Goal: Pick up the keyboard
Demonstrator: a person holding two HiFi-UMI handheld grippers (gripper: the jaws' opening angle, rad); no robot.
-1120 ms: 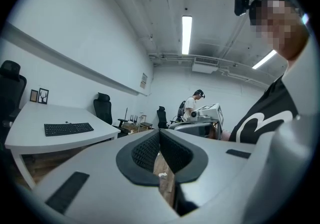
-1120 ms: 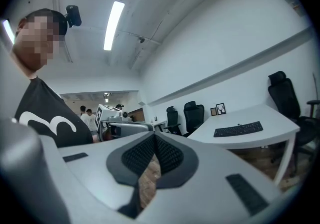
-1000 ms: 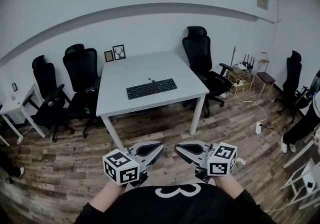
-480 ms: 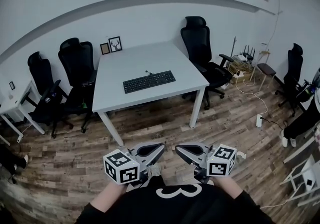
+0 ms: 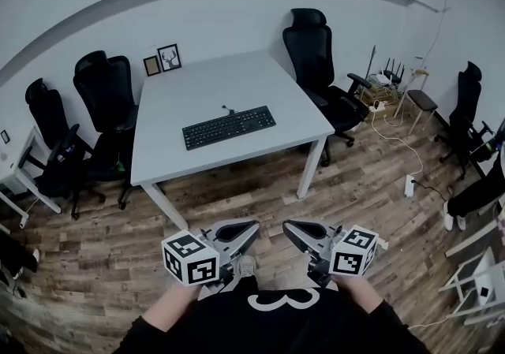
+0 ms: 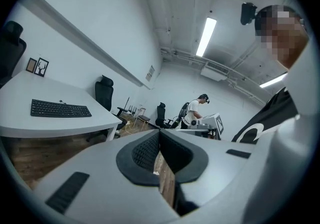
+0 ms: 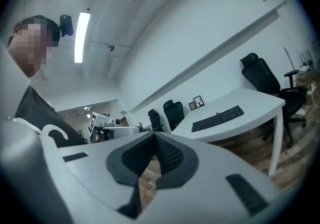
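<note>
A black keyboard (image 5: 229,127) lies flat on a white table (image 5: 181,162), near the middle of its front half. The same keyboard (image 6: 60,109) shows far off at the left of the left gripper view, and the keyboard (image 7: 218,118) appears at the right of the right gripper view. My left gripper (image 5: 251,229) and right gripper (image 5: 290,228) hover close to my body above the wood floor, well short of the table. Both are shut with nothing between their pads, tips turned toward each other.
Black office chairs (image 5: 102,92) stand left of and behind the table, another chair (image 5: 314,49) at its right. Two small picture frames (image 5: 160,60) sit at the table's back edge. Cables and a stool (image 5: 422,102) are at the right. A person (image 6: 192,112) stands at equipment in the distance.
The table and keyboard have grown larger and shifted left and down in the head view as I came closer. Both grippers stayed shut in front of my body.
</note>
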